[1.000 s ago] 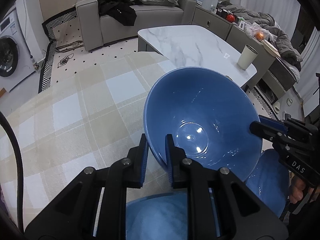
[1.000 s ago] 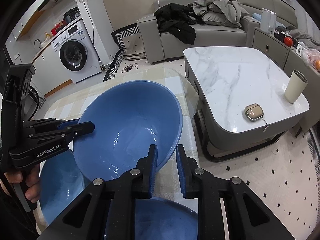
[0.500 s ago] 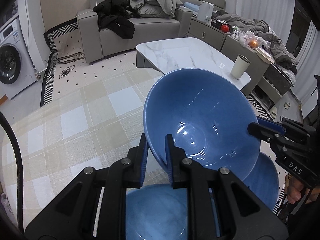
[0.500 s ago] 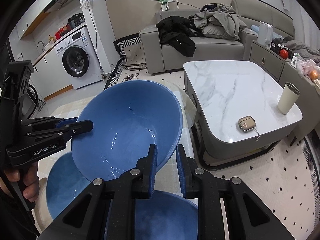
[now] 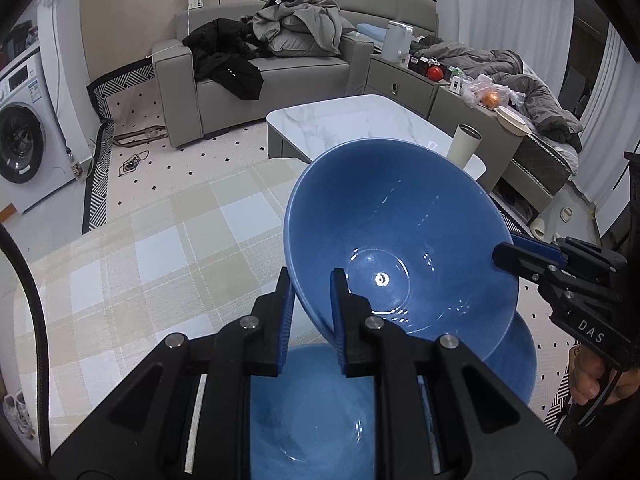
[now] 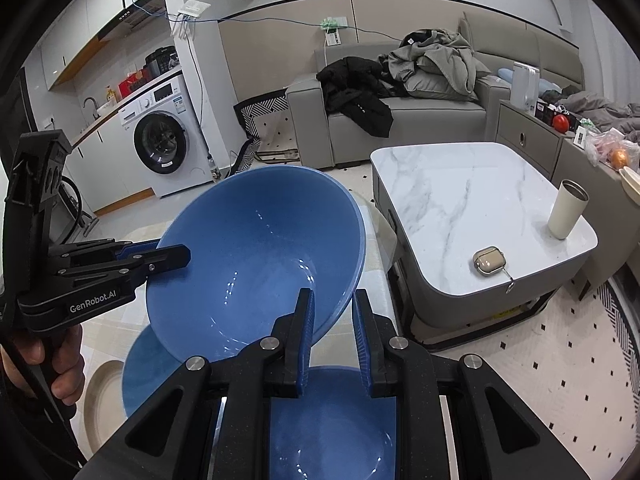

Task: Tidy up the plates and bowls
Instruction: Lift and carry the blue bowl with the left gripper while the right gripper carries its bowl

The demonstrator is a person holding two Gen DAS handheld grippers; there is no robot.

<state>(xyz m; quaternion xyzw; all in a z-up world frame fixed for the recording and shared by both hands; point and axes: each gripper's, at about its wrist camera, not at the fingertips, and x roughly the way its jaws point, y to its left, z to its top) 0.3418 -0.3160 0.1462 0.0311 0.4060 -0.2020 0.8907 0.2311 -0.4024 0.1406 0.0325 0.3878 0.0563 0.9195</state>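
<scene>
I hold the big blue bowl (image 5: 400, 248) tilted in the air, my left gripper (image 5: 310, 308) and right gripper (image 6: 333, 328) each pinching its rim on opposite sides. Two more blue bowls (image 5: 312, 412) sit directly below on the checked table (image 5: 132, 272).

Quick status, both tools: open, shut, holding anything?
Left tool: shut on the rim of the raised blue bowl.
Right tool: shut on the same blue bowl, gripping the opposite rim.

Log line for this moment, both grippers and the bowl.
left gripper: shut on blue bowl rim | right gripper: shut on opposite rim | bowl: airborne, tilted
</scene>
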